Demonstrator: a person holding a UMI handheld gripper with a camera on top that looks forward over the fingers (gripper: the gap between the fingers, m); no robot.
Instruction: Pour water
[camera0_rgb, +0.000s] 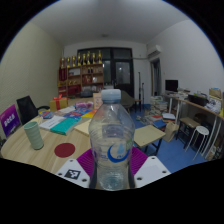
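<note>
A clear plastic water bottle (111, 135) with a white cap and a blue crescent logo stands upright between my fingers, filling the middle of the gripper view. My gripper (111, 166) is shut on the bottle, the purple pads (87, 161) pressing on both its sides. The bottle is held above the table (40, 148) and hides what lies straight ahead. A pale green cup (35, 134) stands on the table, to the left beyond the fingers.
A round dark red coaster (65, 150) lies on the table left of the bottle. Books and papers (62, 125) cover the table further back. Shelves (84, 74) line the far wall. Desks and stools (196, 128) stand to the right.
</note>
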